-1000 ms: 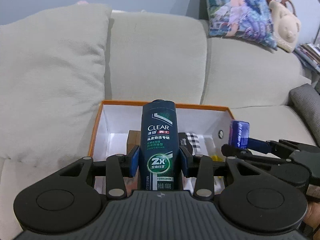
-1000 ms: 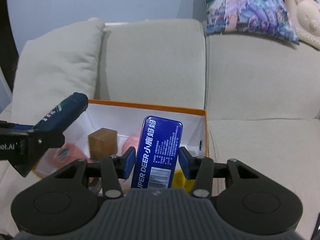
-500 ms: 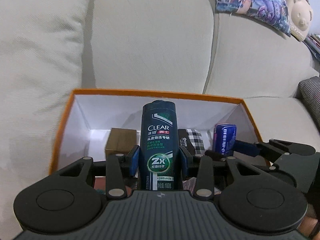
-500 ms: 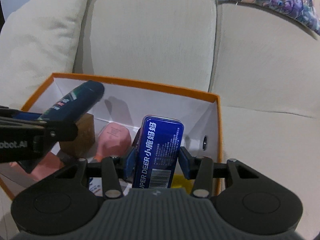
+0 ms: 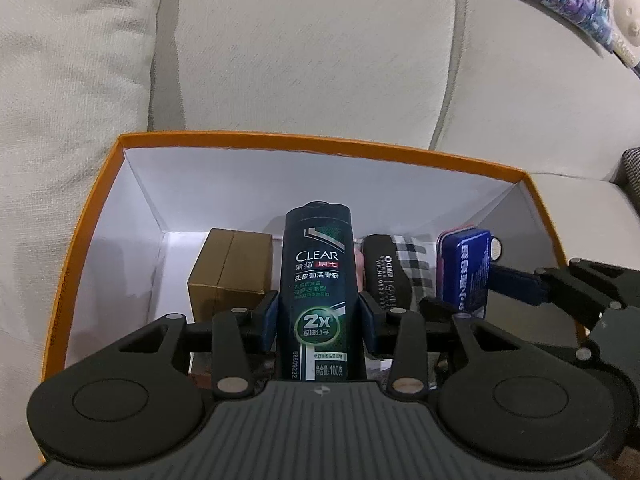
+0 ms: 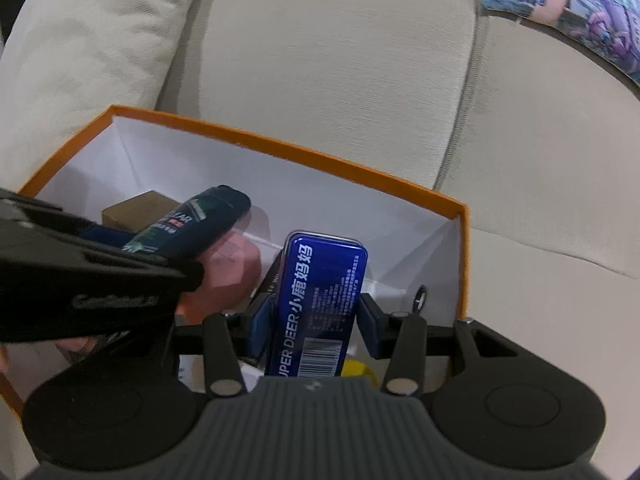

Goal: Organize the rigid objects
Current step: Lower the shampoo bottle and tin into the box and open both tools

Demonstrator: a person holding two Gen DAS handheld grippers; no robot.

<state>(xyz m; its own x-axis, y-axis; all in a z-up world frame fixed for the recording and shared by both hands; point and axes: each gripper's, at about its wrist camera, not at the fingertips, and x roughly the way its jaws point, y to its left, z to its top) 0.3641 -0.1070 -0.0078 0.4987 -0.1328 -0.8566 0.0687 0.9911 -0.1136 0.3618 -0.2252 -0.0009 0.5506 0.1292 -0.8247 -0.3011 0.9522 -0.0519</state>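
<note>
Left gripper [image 5: 318, 316] clamps shampoo bottle [image 5: 318, 280] upright, right gripper [image 6: 316, 320] clamps blue tin [image 6: 320, 300] upright; box [image 5: 320, 146] floor at 6 o'clock.

box [image 5: 96, 216] left side free (right crowded)

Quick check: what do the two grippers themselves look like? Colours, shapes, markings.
The left gripper and right gripper match: matte black ribbed body, two round caps, black linkage arms with silver pivot pins, blue finger pads. The left one has pale, blurred lettering on its side. No cables visible.
</note>
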